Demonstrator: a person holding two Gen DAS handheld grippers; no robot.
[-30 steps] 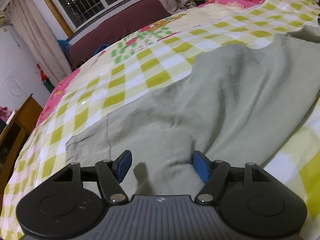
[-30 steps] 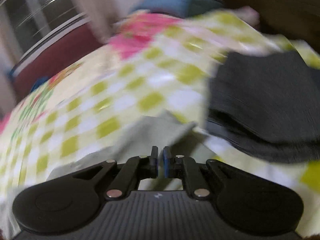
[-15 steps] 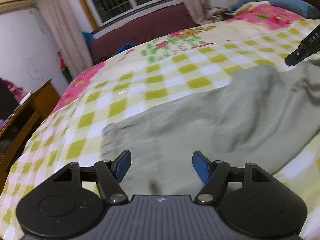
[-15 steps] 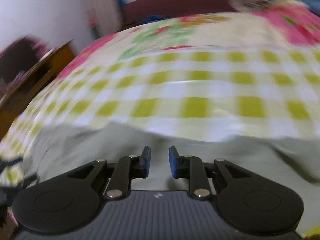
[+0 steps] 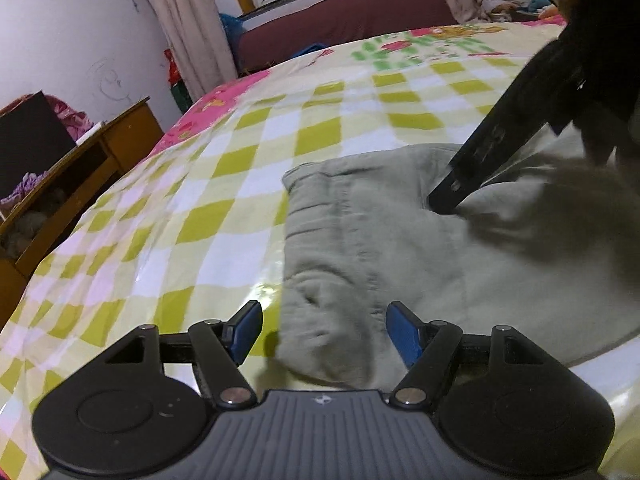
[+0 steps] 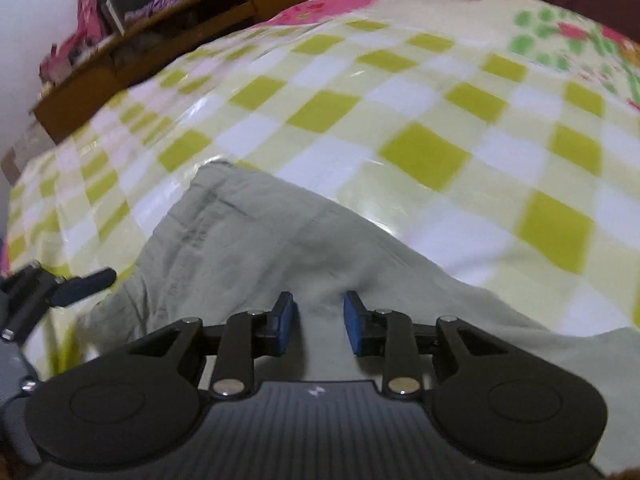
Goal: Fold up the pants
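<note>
Grey-green pants point(image 5: 400, 240) lie flat on a bed with a yellow-and-white checked sheet point(image 5: 248, 184). Their stitched end sits at the left in the left wrist view. My left gripper point(image 5: 326, 332) hangs open just above that end's near corner, its blue pads apart on either side of the cloth without touching it. My right gripper point(image 6: 320, 320) hovers low over the pants point(image 6: 260, 248) a little further along. Its jaws are opening and the pads press on nothing. One black finger of it point(image 5: 492, 148) reaches down to the cloth in the left wrist view.
A wooden desk point(image 5: 80, 168) with clutter stands off the bed's left side and also shows as the desk point(image 6: 160, 40) in the right wrist view. A maroon bench point(image 5: 340, 24) runs under the window beyond the bed. Bare sheet point(image 6: 420, 120) spreads past the pants.
The right gripper swept fast from beside a dark folded pile to the pants' end, rolling and opening its jaws. The left gripper slid left along the pants to their stitched end.
</note>
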